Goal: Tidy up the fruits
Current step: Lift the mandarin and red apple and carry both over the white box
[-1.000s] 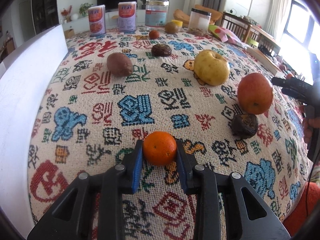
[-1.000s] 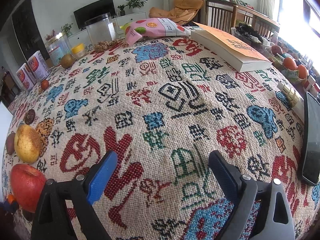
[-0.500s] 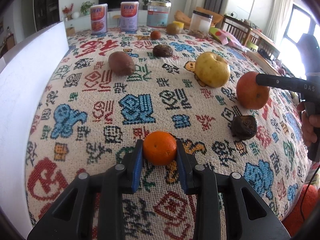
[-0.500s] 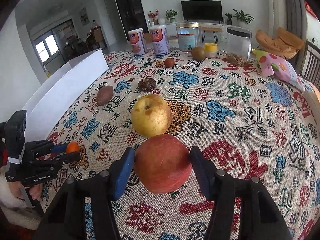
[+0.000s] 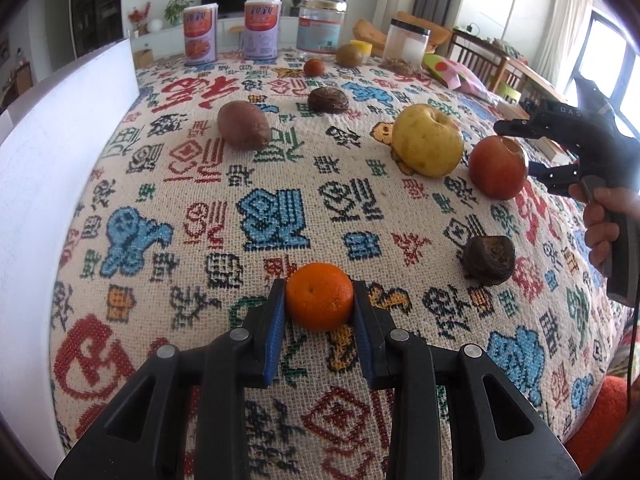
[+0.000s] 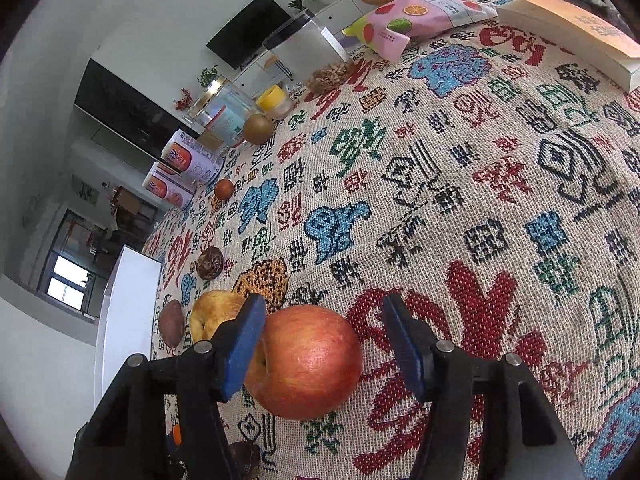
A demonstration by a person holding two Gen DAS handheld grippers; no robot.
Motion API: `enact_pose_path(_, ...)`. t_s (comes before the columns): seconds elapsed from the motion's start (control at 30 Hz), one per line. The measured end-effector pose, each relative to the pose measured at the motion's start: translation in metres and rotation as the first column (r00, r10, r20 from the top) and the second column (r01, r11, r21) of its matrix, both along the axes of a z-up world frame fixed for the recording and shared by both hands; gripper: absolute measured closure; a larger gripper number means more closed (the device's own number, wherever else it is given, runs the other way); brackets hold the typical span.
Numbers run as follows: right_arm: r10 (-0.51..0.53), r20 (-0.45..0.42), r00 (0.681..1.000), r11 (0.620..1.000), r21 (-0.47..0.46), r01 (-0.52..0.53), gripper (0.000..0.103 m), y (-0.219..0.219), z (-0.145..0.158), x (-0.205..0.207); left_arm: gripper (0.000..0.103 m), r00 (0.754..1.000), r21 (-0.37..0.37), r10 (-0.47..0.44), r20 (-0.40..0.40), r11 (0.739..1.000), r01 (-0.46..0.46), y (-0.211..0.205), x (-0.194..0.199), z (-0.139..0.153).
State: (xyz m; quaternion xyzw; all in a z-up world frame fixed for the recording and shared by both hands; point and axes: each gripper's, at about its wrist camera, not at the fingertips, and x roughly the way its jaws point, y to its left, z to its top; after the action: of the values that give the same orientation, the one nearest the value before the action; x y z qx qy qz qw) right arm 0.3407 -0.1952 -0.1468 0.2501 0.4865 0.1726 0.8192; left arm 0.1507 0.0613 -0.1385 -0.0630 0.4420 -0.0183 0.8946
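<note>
Left wrist: left tool (image 5: 320, 312) clenched on orange (image 5: 319, 302), low over the counter (image 5: 280, 184). Right wrist: right tool (image 6: 324, 344) opening, red apple (image 6: 306, 362) between pads, left pad touching, right pad clear.

White letters "DAS" show on the black body of the right tongs (image 5: 520, 148). The woven tablecloth (image 5: 280, 208) carries large Chinese characters, and the two cans (image 5: 200, 34) bear Chinese print too small to read.
</note>
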Motion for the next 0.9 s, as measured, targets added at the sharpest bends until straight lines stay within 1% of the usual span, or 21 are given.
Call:
enact_pose_path(0.07, -0.007, -0.007, 1.0, 1.0, -0.006, 0.007, 0.04, 0.001, -0.001, 0.003, 0.071, 1.0, -0.003, -0.001, 0.0, 1.0, 0.001, 0.0, 0.0, 0.0)
enact_pose_path(0.17, -0.002, -0.011, 1.0, 1.0, 0.007, 0.002, 0.04, 0.0, 0.0, 0.004, 0.071, 1.0, -0.02, 0.0, -0.003, 1.0, -0.001, 0.002, 0.001, 0.0)
enact_pose_path(0.3, -0.004, 0.047, 0.999, 1.0, 0.016, 0.004, 0.036, -0.016, 0.013, -0.007, 0.072, 1.0, -0.047, 0.006, -0.005, 0.999, -0.006, 0.007, 0.001, 0.0)
enact_pose_path(0.33, 0.005, 0.072, 0.997, 1.0, 0.002, -0.005, 0.035, -0.02, 0.017, -0.012, 0.072, 1.0, -0.055, 0.01, -0.004, 0.998, -0.01, 0.008, 0.0, 0.0)
enact_pose_path(0.37, 0.019, 0.099, 0.995, 0.999, -0.029, -0.016, 0.032, -0.023, 0.022, -0.018, 0.072, 1.0, -0.061, 0.013, -0.002, 0.998, -0.014, 0.009, 0.0, 0.0)
enact_pose_path(0.43, 0.085, 0.177, 0.981, 0.989, -0.135, -0.061, 0.025, -0.02, 0.032, -0.035, 0.072, 1.0, -0.066, 0.021, 0.003, 0.998, -0.021, 0.008, 0.0, -0.001)
enact_pose_path(0.5, 0.182, 0.242, 0.953, 0.966, -0.226, -0.127, 0.013, -0.007, 0.036, -0.052, 0.072, 1.0, -0.061, 0.025, 0.01, 0.998, -0.024, 0.007, 0.001, -0.001)
enact_pose_path(0.57, 0.275, 0.258, 0.926, 0.93, -0.315, -0.189, 0.012, 0.015, 0.035, -0.062, 0.072, 1.0, -0.06, 0.026, 0.013, 0.998, -0.025, 0.006, 0.001, 0.0)
enact_pose_path(0.63, 0.347, 0.239, 0.907, 0.885, -0.405, -0.232, 0.012, 0.041, 0.028, -0.064, 0.073, 1.0, -0.069, 0.018, 0.012, 0.997, -0.017, 0.006, -0.001, 0.002)
enact_pose_path(0.73, 0.381, 0.169, 0.909, 0.812, -0.531, -0.242, 0.013, 0.072, 0.011, -0.051, 0.073, 0.999, -0.076, 0.0, 0.039, 0.997, 0.003, 0.008, -0.009, 0.011)
enact_pose_path(0.77, 0.391, 0.157, 0.907, 0.788, -0.566, -0.242, 0.013, 0.08, 0.007, -0.047, 0.073, 0.999, -0.075, -0.001, 0.048, 0.997, 0.004, 0.009, -0.011, 0.014)
enact_pose_path(0.8, 0.4, 0.147, 0.905, 0.767, -0.594, -0.242, 0.026, 0.086, 0.004, -0.044, 0.073, 0.998, -0.075, 0.001, 0.055, 0.997, 0.004, 0.011, -0.014, 0.017)
enact_pose_path(0.83, 0.403, 0.13, 0.906, 0.751, -0.613, -0.246, 0.032, 0.089, 0.001, -0.041, 0.073, 0.998, -0.079, 0.003, 0.06, 0.997, 0.002, 0.012, -0.016, 0.021)
enact_pose_path(0.87, 0.393, 0.13, 0.91, 0.755, -0.611, -0.238, 0.033, 0.088, 0.001, -0.041, 0.073, 0.998, -0.085, 0.007, 0.063, 0.996, -0.001, 0.014, -0.018, 0.023)
enact_pose_path(0.9, 0.378, 0.124, 0.917, 0.768, -0.595, -0.236, 0.034, 0.085, 0.002, -0.04, 0.073, 0.998, -0.094, 0.011, 0.063, 0.996, -0.005, 0.016, -0.02, 0.026)
